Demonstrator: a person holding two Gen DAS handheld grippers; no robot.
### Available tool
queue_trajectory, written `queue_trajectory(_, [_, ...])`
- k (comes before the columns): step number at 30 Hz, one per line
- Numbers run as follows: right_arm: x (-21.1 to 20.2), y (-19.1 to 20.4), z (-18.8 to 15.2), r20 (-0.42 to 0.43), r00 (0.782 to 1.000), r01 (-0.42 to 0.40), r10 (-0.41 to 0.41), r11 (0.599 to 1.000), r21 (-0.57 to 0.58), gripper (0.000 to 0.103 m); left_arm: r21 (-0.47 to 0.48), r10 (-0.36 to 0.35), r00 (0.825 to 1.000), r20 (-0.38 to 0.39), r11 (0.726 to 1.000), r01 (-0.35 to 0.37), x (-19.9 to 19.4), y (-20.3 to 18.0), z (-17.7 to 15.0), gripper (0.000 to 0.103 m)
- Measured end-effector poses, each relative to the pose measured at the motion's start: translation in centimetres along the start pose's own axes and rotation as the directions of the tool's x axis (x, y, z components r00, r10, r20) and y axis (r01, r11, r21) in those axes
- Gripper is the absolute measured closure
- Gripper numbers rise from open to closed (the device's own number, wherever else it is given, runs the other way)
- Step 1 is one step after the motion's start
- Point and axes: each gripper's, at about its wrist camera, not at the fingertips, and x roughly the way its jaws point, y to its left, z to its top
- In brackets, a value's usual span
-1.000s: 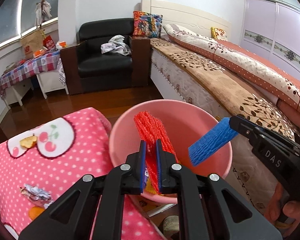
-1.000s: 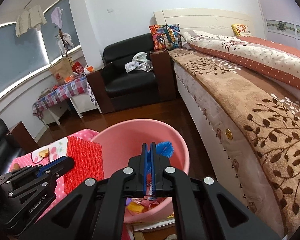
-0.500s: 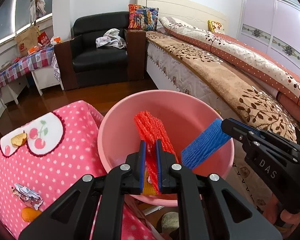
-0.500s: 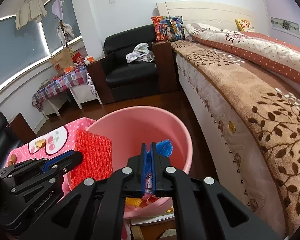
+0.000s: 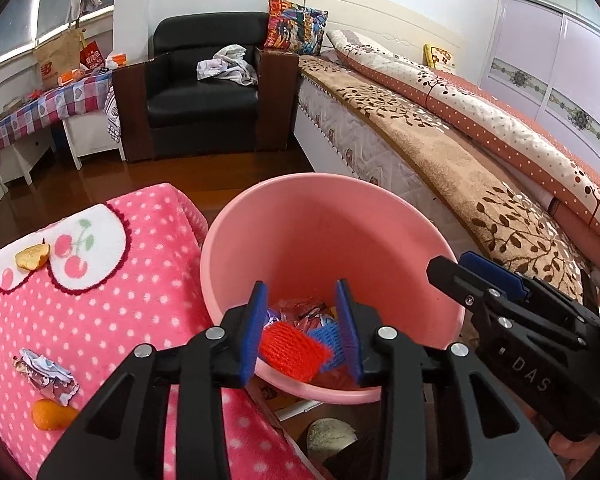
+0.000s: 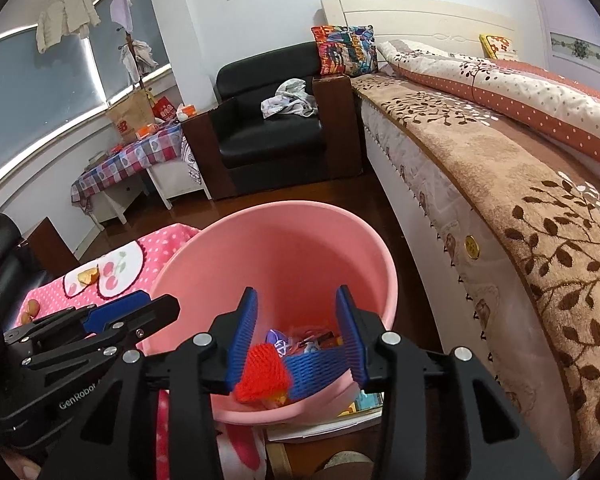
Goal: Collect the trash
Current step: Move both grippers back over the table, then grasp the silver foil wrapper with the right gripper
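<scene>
The pink bin [image 5: 324,208] stands between a pink dotted blanket [image 5: 140,280] and the bed. My left gripper [image 5: 301,284] hangs over its near rim, its jaws opening with nothing between the pads. A red foam net [image 5: 292,350] and a blue foam net [image 5: 326,340] lie loose in the bin on other wrappers. My right gripper [image 6: 296,292] is also over the bin [image 6: 284,206], jaws opening and empty, above the red net [image 6: 262,372] and blue net [image 6: 316,364]. An orange peel [image 5: 32,256], a crumpled wrapper [image 5: 46,372] and an orange piece [image 5: 52,414] lie on the blanket.
The long bed [image 5: 440,152] runs along the right of the bin. A black armchair [image 5: 204,96] and a table with a checked cloth [image 5: 48,108] stand at the back across a wooden floor. Papers lie under the bin [image 6: 340,420].
Both grippers went from shut to open. The red net left the left gripper and the blue net left the right one; both now lie in the bin.
</scene>
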Motion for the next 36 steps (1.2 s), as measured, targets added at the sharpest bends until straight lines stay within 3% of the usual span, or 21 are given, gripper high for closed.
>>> queue_trajectory(14, [-2.8, 4.4, -1.7, 0.004, 0.993, -0.119, 0.119, 0.991, -0.055, 0.055, -0.032, 0.054, 0.998, 0.034, 0.998, -0.053, -5.6, 2.7, -2.5, 0.068])
queue_trajectory(22, [-3.0, 8.3, -3.4, -0.039, 0.982, -0.189, 0.186, 0.977, -0.095, 0.055, -0.026, 0.139, 0.989, 0.051, 0.990, -0.138, -9.2, 5.5, -4.8, 0.068])
queue_trajectory(36, [-1.3, 14.9, -4.9, -0.138, 0.955, -0.285, 0.263, 0.941, -0.180, 0.055, -0.077, 0.200, 0.980, 0.015, 0.977, -0.198, -11.8, 10.9, -8.9, 0.068])
